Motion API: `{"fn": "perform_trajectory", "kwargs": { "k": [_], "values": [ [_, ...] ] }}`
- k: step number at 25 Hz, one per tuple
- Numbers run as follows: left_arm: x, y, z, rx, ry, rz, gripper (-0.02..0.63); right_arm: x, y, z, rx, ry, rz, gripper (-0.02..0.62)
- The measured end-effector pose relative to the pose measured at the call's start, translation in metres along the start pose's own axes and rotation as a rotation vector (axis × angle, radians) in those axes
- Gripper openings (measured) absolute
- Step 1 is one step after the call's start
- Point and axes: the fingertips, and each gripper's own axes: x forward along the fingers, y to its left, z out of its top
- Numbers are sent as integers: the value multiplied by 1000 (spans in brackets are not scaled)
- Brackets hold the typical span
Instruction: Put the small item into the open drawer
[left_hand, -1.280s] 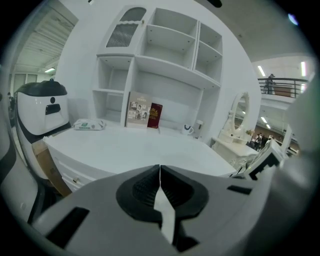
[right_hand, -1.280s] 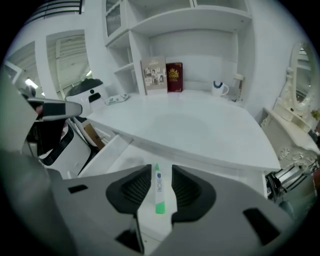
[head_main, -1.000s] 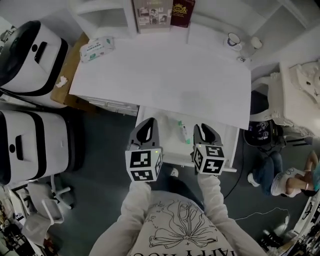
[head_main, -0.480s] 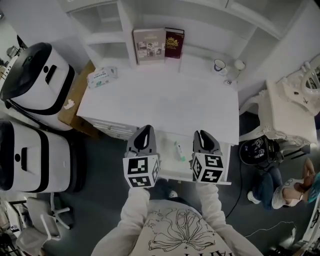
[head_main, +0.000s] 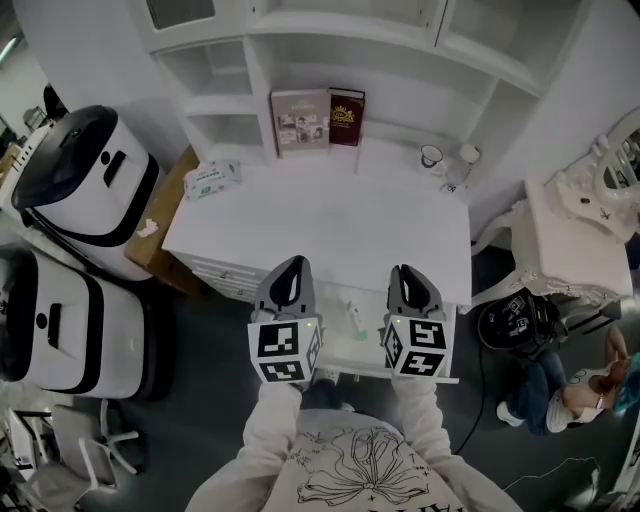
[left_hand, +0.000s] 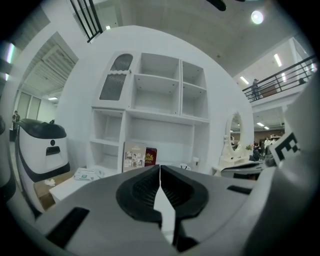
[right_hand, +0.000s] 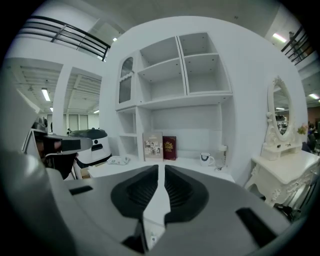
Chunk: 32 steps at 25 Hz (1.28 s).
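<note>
The small item, a white and green tube (head_main: 354, 319), lies inside the open drawer (head_main: 352, 369) under the white desk (head_main: 330, 225). Both grippers hang side by side above the drawer's front, with the tube between them in the head view. The left gripper (head_main: 290, 280) is at the tube's left, and in its own view the left gripper (left_hand: 160, 167) has its tips touching, holding nothing. The right gripper (head_main: 410, 285) is at the tube's right. In its own view the right gripper (right_hand: 161, 167) is closing, with a narrow gap left and nothing between the jaws.
Two books (head_main: 318, 122), a wipes pack (head_main: 211, 178) and a mug (head_main: 432, 156) stand at the desk's back below the shelves. Two white and black machines (head_main: 85, 175) stand at the left. A white dressing table (head_main: 575, 235), a black bag (head_main: 520, 320) and a seated person (head_main: 580, 385) are at the right.
The head view has pulled back and tilted up, so more of the shelves shows. Both grippers stay over the drawer's front and the tube lies still in the drawer.
</note>
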Motion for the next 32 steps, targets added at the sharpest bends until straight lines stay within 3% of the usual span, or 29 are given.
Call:
{"fn": "perform_trajectory", "kwargs": {
  "k": [14,32],
  "values": [
    [-10,-8,21,19,-50,-9,8,-18,-1,33,-1,-97,-20,26],
    [-15,-12,25,35,-59,-14,8,-24,4,34,-2,-110,-23,21]
  ]
}}
